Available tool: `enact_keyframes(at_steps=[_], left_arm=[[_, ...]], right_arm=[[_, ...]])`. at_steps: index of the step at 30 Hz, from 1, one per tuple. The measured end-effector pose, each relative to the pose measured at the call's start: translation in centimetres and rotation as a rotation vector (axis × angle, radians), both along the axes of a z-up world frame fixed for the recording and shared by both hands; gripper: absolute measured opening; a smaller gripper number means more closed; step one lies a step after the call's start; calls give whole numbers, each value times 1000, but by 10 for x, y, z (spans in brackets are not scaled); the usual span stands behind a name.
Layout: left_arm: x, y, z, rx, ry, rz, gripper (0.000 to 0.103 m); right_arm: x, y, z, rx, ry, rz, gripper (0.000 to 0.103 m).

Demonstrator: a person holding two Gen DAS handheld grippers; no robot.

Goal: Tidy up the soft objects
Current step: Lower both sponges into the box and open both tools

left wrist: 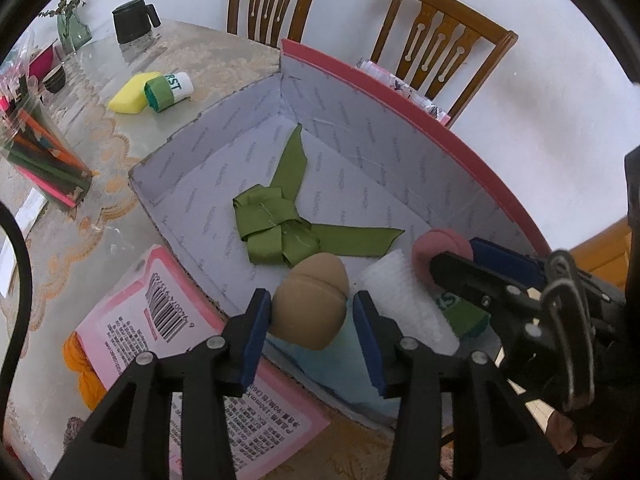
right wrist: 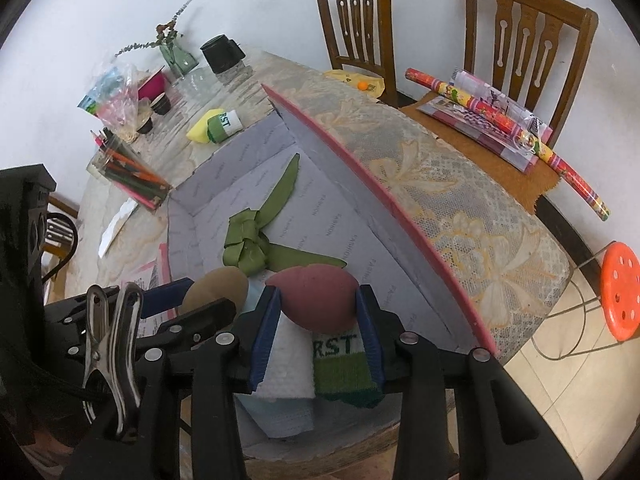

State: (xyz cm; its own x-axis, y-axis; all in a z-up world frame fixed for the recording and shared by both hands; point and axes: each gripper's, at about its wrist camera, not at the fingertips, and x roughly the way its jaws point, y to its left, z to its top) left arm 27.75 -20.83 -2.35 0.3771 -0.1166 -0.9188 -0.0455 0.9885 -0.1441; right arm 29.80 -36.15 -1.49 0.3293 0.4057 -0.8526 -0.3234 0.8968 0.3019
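Left wrist view: open cardboard box [left wrist: 352, 92] on table [left wrist: 100, 152], landmark for all below. Green ribbon bow [left wrist: 276, 222] at box middle. Tan sponge [left wrist: 310, 306] at box's near end, between left gripper [left wrist: 308, 338] pads; left pad close, right pad apart, so jaws open, sponge released. Pink sponge [right wrist: 318, 300] just beside it, right gripper [right wrist: 318, 330] clamped on it. Judged step: depositing both sponges in box. Next: right jaws spread, both lift clear, then fetch yellow sponge [left wrist: 128, 94] and sock roll [left wrist: 168, 90] lying outside box's far end.
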Motion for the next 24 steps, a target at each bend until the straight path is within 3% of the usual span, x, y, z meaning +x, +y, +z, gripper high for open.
enact_keyframes(at_steps=[5, 24], left_arm=[[-3, 2, 4, 7, -11, 4, 50], [-34, 9, 24, 13, -49, 22, 51]], right_arm=[[-3, 0, 3, 5, -12, -13, 43], [-25, 4, 16, -19, -61, -20, 44]])
